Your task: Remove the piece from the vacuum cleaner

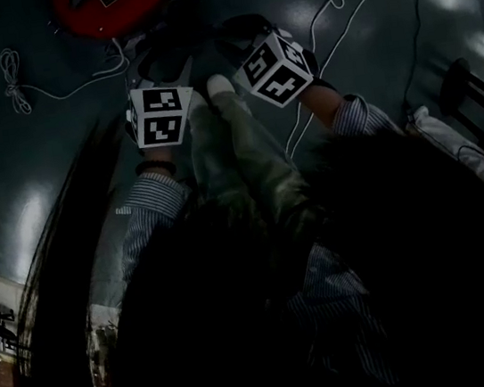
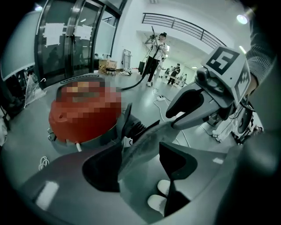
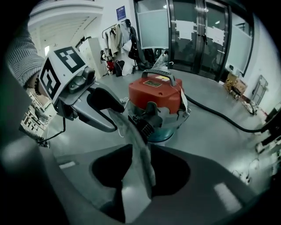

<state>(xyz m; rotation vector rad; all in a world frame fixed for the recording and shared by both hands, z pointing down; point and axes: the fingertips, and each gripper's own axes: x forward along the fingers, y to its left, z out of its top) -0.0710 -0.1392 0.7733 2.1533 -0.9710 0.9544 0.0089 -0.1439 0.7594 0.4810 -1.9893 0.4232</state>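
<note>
The red vacuum cleaner stands on the grey floor, at the top of the head view and to the left in the left gripper view. A limp grey fabric piece stretches from the vacuum's front between both grippers. It lies in the gap of my right gripper, whose jaws stand wide and do not press it. My left gripper is also open, with the piece loose between its jaws. Each gripper shows in the other's view, left and right, tips at the piece.
A black hose runs right from the vacuum. A white cord lies coiled on the floor at left. My white shoes are just below the grippers. People stand far off, and glass doors are behind the vacuum.
</note>
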